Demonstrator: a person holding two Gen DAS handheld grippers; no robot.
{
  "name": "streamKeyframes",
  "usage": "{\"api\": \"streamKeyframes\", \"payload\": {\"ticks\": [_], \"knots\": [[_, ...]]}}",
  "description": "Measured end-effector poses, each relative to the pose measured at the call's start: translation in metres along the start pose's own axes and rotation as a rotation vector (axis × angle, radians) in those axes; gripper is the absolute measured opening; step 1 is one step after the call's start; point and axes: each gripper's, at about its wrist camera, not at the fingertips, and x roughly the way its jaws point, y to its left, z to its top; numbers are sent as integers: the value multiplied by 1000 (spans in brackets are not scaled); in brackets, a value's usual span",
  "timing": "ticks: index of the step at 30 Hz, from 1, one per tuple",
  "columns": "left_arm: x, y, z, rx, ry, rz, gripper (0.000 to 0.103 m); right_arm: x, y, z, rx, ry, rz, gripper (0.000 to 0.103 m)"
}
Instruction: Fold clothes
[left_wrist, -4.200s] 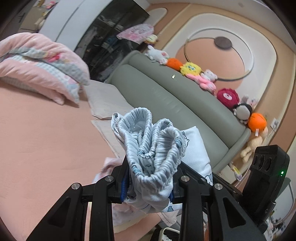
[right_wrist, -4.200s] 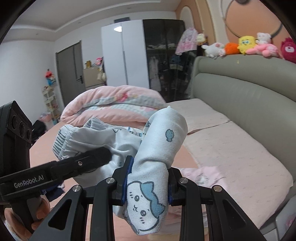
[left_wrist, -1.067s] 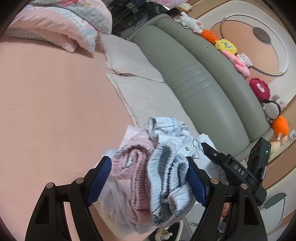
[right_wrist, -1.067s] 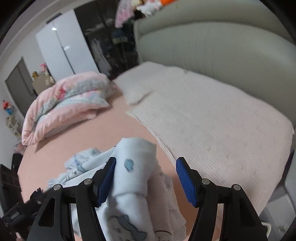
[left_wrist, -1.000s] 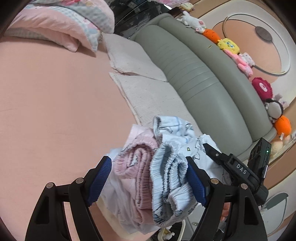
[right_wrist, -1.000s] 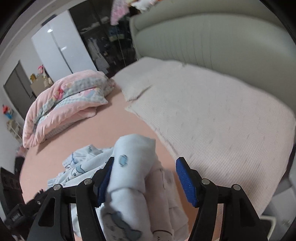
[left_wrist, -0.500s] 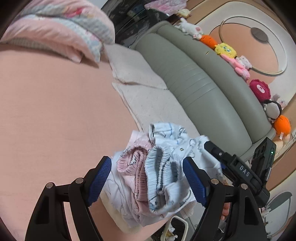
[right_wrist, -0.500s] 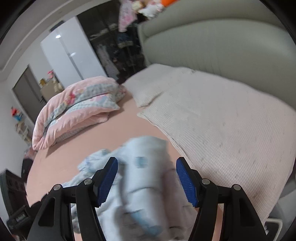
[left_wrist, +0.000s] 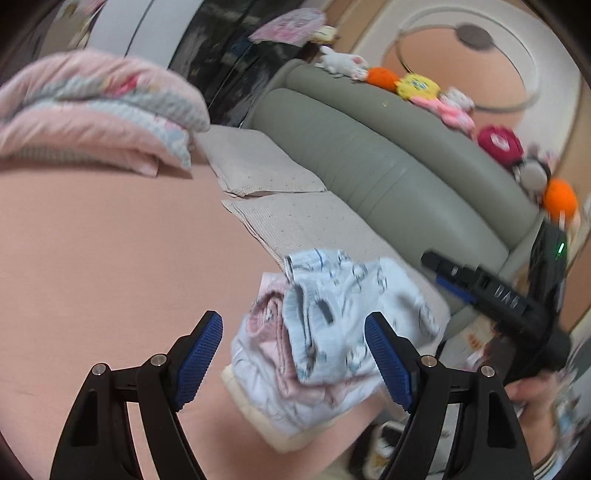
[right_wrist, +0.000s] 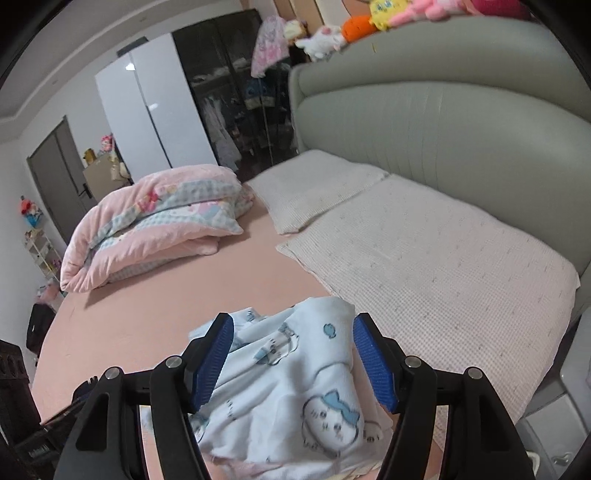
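**Now: both tools clear of the clothes stack**

Left tool (left_wrist: 293, 358) spread wide, pads off the fabric. Right tool (right_wrist: 293, 362) opening, light-blue printed pyjamas (right_wrist: 288, 387) between its pads, unpinched. Pyjamas lie on pink folded garment (left_wrist: 271, 332) at the bed (left_wrist: 110, 258) edge. Nearby: pillows (right_wrist: 424, 258), folded pink quilt (right_wrist: 159, 218), grey headboard (right_wrist: 443, 129).

pale blue garment (right_wrist: 295, 384): soft knit cloth, matt, printed with cartoon figures
pink garment (left_wrist: 269, 332): ribbed soft cloth, matt
gripper pads (left_wrist: 201, 354): blue rubbery plastic, finely textured
gripper arms (right_wrist: 122, 417): black matt plastic with bright metal screws
headboard (right_wrist: 443, 129): grey-green padded leather look, smooth, faint sheen
pillows (right_wrist: 436, 266): waffle-textured cloth, matt
quilt (right_wrist: 155, 221): plush fleecy cloth
wardrobe doors (right_wrist: 147, 110): glossy white panel and dark glass
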Motion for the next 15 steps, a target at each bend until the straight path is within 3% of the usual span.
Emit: {"api": "streamKeyframes", "payload": {"ticks": [7,15], "knots": [[-24,-13,-25,80,-26,12,79,-38,16,-16,-64,-36,53,74],[-50,-23,-46,79,-55,8,79,-78,34,-38,-148,-81,-4,74]]}}
